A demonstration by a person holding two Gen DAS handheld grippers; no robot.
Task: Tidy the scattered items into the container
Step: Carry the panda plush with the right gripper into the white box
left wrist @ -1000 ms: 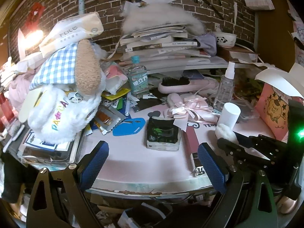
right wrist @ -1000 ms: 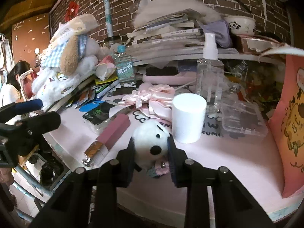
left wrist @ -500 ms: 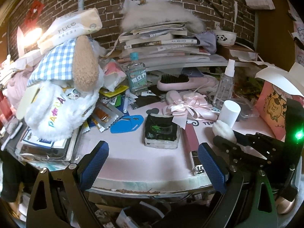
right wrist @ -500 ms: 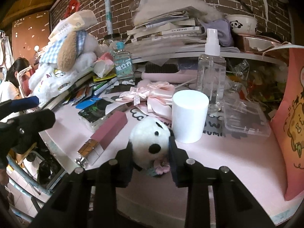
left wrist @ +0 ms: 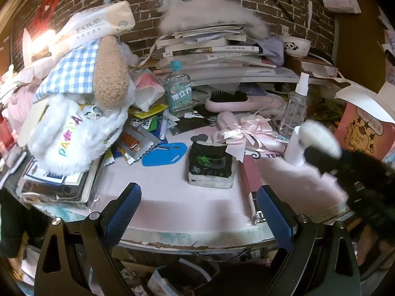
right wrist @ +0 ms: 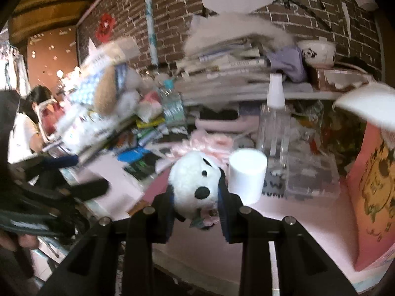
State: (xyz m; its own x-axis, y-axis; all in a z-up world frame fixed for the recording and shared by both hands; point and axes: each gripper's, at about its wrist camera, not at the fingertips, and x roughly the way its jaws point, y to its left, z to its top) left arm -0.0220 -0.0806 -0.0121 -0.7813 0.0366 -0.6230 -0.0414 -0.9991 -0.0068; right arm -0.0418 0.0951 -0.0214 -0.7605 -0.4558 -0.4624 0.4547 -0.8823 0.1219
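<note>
left claw open, cluttered pink table

White plush — black spots; blue-white checked cloth; pink table.

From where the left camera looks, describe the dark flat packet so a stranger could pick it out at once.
Start at the pink table below the brick wall. Near its middle, between the blue card and the pink ribbon bow, lies the dark flat packet. It alone is black with green print and a silvery edge.
</note>
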